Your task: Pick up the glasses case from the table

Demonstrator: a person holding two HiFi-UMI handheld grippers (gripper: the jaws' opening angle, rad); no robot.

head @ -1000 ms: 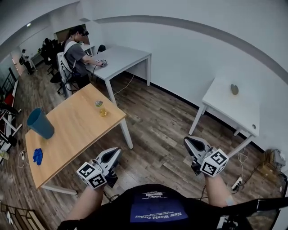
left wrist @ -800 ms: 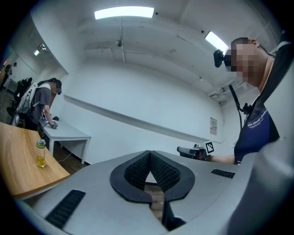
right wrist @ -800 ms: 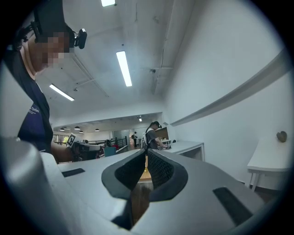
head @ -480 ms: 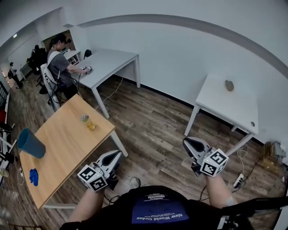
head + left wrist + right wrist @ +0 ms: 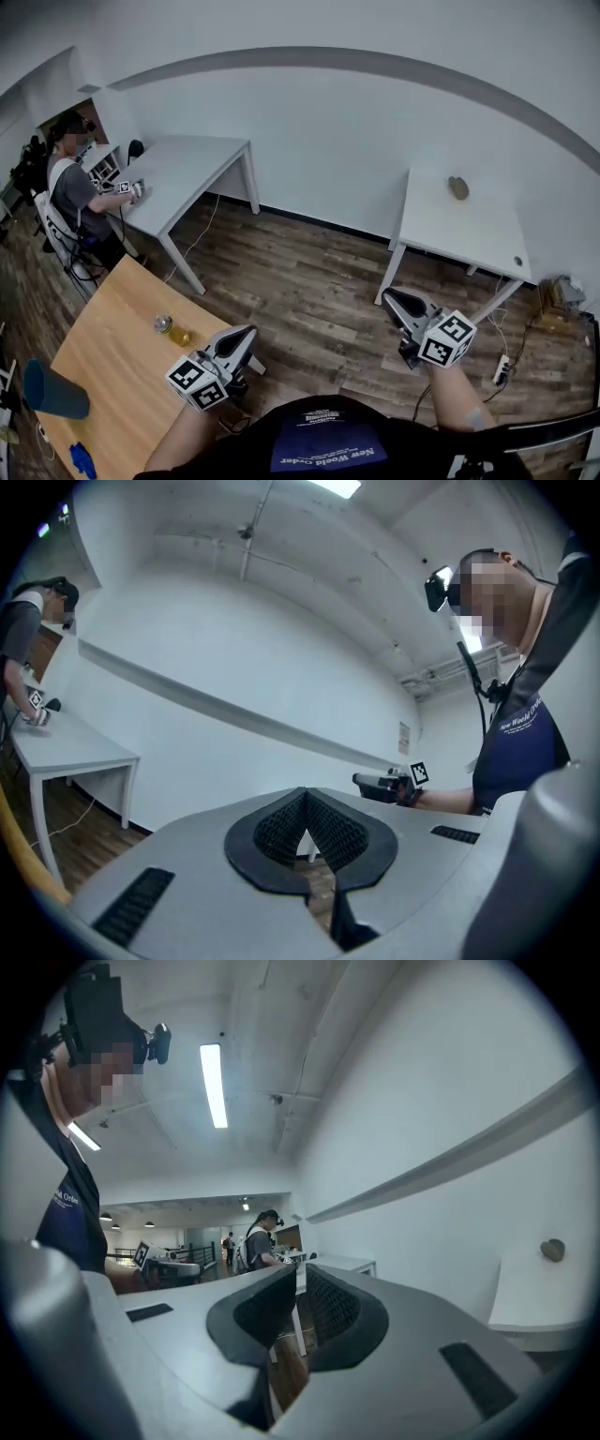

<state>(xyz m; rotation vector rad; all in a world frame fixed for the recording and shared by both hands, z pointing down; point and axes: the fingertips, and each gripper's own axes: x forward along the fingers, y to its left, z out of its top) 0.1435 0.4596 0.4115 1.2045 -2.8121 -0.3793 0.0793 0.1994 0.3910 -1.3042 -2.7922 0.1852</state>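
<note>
A small grey oval glasses case (image 5: 458,187) lies near the far edge of a white table (image 5: 469,239) at the right, against the wall. In the right gripper view the glasses case (image 5: 553,1250) shows at the far right on that table (image 5: 539,1302). Both grippers are held level over the wooden floor, well short of the table. My left gripper (image 5: 246,334) is shut and empty, its tips meeting in the left gripper view (image 5: 307,795). My right gripper (image 5: 390,296) is shut too, with nothing between its jaws (image 5: 300,1267).
A wooden table (image 5: 112,361) at the lower left carries a bottle (image 5: 171,330), a blue cup (image 5: 54,392) and a blue cloth (image 5: 82,459). A person (image 5: 75,197) sits at another white table (image 5: 192,169). A power strip (image 5: 501,369) lies on the floor.
The view has swung right: the wooden table slid to the lower left and the white table with the case came nearer the middle. Both grippers stayed shut and moved along with me.
</note>
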